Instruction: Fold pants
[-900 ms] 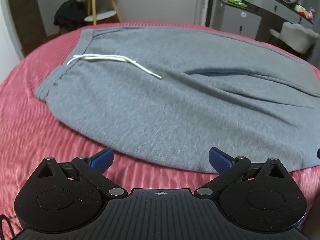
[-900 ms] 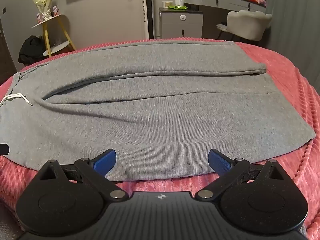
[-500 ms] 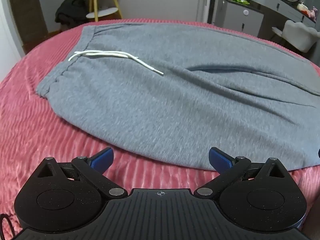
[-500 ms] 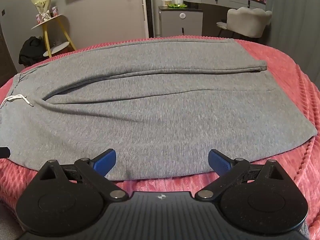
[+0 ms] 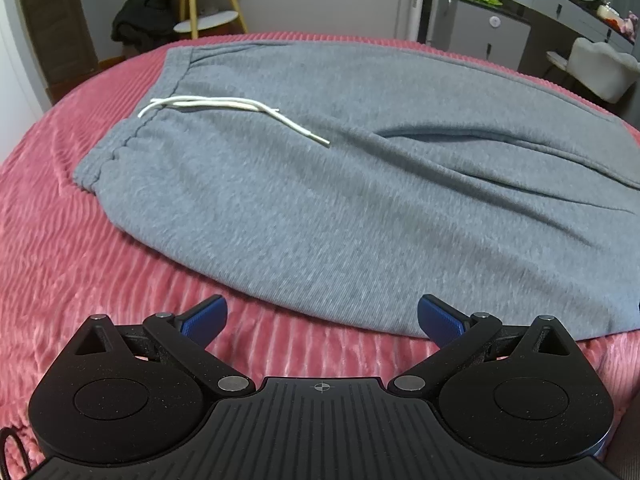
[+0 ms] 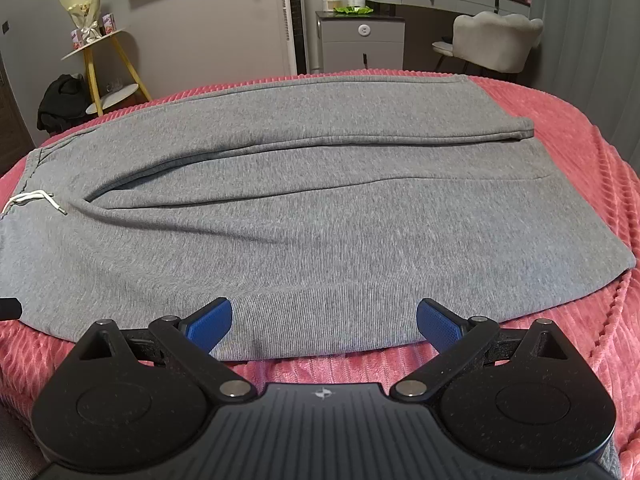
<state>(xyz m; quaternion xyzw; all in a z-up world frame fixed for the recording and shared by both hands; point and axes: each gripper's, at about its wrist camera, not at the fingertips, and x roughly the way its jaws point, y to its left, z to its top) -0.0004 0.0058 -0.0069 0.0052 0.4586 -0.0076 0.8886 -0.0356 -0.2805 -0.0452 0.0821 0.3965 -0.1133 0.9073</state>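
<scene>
Grey sweatpants [image 5: 340,184] lie flat across a pink ribbed bedspread [image 5: 80,264], waistband to the left, legs running right. A white drawstring [image 5: 224,106] lies on the waist area. In the right wrist view the pants [image 6: 320,220] show both legs side by side, cuffs at the right. My left gripper [image 5: 322,316] is open and empty, just short of the pants' near edge. My right gripper [image 6: 324,316] is open and empty, its blue fingertips [image 6: 210,322] at the near edge of the nearer leg.
The bedspread [image 6: 580,160] curves away at all sides. Beyond the bed stand a yellow-legged side table [image 6: 108,64], a dark bag [image 6: 60,100], a grey cabinet [image 6: 362,44], a dressing table and a pale chair [image 6: 496,40].
The left gripper's view has shifted so the pants' waist sits more to the right and nearer. The right gripper has edged slightly closer to the near hem. Both stay open.
</scene>
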